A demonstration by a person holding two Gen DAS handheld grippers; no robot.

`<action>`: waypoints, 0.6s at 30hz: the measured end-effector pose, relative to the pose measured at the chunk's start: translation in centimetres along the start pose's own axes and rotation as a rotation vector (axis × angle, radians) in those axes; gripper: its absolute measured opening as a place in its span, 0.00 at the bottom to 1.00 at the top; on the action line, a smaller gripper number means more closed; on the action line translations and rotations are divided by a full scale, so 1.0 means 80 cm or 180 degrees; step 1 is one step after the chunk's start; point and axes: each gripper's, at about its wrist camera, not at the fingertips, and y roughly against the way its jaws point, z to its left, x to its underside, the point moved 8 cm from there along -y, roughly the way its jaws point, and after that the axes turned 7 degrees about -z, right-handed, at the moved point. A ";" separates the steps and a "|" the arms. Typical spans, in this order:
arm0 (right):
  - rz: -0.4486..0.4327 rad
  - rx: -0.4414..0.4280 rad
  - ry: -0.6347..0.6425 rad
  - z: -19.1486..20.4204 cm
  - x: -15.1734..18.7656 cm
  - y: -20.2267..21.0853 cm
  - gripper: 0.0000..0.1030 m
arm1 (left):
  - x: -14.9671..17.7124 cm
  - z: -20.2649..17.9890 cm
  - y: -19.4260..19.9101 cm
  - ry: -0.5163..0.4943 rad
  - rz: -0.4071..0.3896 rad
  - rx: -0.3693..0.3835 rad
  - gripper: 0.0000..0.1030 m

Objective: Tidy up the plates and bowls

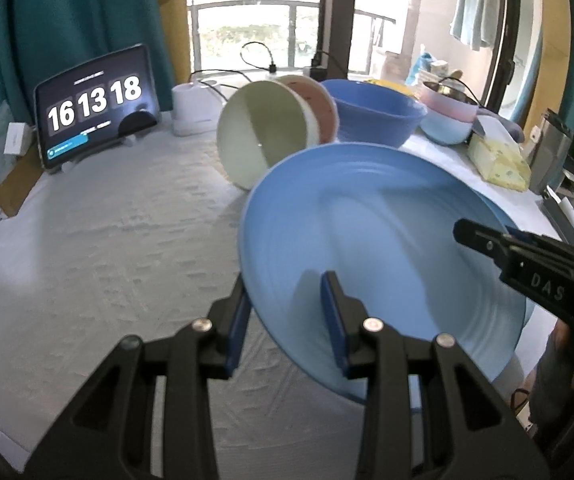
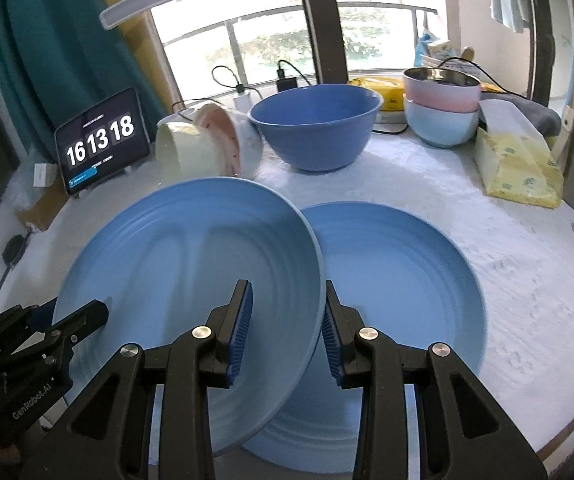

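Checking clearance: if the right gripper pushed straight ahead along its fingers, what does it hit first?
The right gripper already straddles the rim of the raised blue plate, so going on drives it deeper onto that plate. Beyond, probably the second blue plate lying on the table; depth is unclear.

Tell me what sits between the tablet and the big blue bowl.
Two small bowls lie on their sides there, a pale green bowl with a pink bowl behind it, between the tablet and the big blue bowl. The right wrist view shows it best.

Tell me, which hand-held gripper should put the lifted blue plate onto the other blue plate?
Right, probably. The right hand-held gripper straddles the lifted plate on the rim beside the flat plate; the left hand-held gripper is at the far edge.
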 end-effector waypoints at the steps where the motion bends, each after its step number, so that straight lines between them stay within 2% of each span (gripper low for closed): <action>1: -0.0002 0.0008 -0.0012 -0.004 0.000 0.001 0.35 | 0.000 -0.004 -0.001 -0.0010 0.0006 0.0007 0.35; 18: -0.0027 0.0123 -0.0171 -0.055 0.001 0.010 0.35 | -0.003 -0.056 -0.014 -0.0176 0.0072 0.0122 0.35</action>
